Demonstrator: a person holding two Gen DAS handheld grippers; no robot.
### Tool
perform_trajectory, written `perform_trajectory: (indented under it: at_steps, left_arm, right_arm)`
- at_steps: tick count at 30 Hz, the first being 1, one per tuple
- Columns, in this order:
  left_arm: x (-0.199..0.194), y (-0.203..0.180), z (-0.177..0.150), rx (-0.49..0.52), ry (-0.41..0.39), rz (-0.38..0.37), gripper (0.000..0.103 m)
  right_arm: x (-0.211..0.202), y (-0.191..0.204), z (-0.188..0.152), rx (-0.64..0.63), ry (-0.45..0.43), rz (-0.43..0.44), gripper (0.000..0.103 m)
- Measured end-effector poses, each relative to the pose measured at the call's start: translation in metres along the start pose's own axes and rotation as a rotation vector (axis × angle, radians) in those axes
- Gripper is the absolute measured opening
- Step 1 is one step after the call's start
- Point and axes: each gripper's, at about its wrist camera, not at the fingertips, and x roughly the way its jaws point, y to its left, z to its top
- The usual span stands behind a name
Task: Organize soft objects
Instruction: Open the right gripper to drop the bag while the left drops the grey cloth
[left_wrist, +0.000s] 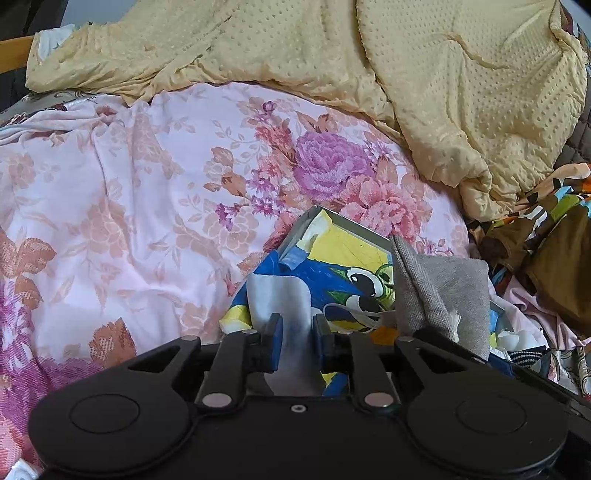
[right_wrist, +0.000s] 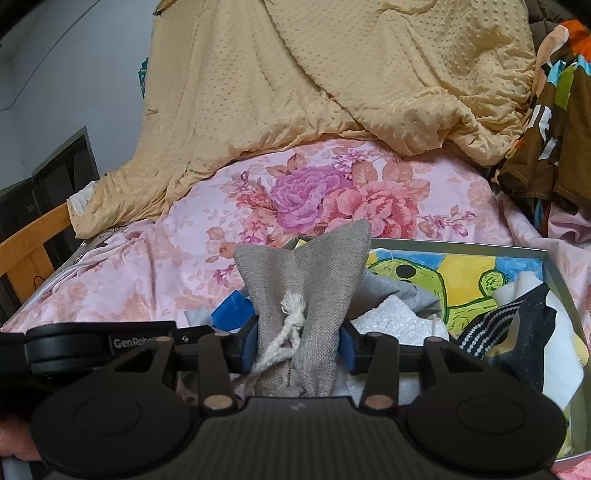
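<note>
Lying on a bed with a pink floral sheet (right_wrist: 155, 273), a shallow grey tray (right_wrist: 461, 246) with a colourful cartoon picture on its bottom serves as the landmark for everything else. Inside this tray are several soft pieces: a white foam-like sheet (right_wrist: 395, 317), a dark cloth with rows of white dots (right_wrist: 498, 328) toward its right wall, and some white fabric at its near right corner.

The right gripper (right_wrist: 297, 347) is over the near left part of the tray. A grey linen drawstring pouch (right_wrist: 306, 273) stands upright between its blue pads (right_wrist: 249, 347), with its white knotted cord (right_wrist: 291, 314) hanging toward the camera. The pads lie along the two sides of the pouch, but I cannot tell if they really press it or only touch it.

The left gripper (left_wrist: 297, 341) is at the near left corner of the tray. Its blue pads (left_wrist: 275, 341) are close together with a narrow gap, and a white cloth (left_wrist: 280, 299) passes between them; whether they pinch it I cannot tell. In the left wrist view the same grey pouch (left_wrist: 443, 295) rises just to the right of this cloth, over the tray.

Behind the tray, farther on the bed, a yellow dotted blanket (left_wrist: 443, 92) is bunched up. To the right of the tray lies a pile of brown and multicoloured clothing (right_wrist: 554, 129). To the left of the tray, beyond the sheet, a wooden bed rail (right_wrist: 33, 240) is visible.
</note>
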Motion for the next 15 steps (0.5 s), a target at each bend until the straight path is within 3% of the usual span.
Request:
perform_trajectory:
  at_steps: [15]
  left_arm:
    - [-0.0086, 0.0064, 0.0032, -0.023, -0.014, 0.017, 0.029]
  right_arm:
    - [-0.0013, -0.0016, 0.0007, 0.005, -0.004, -0.006, 0.068]
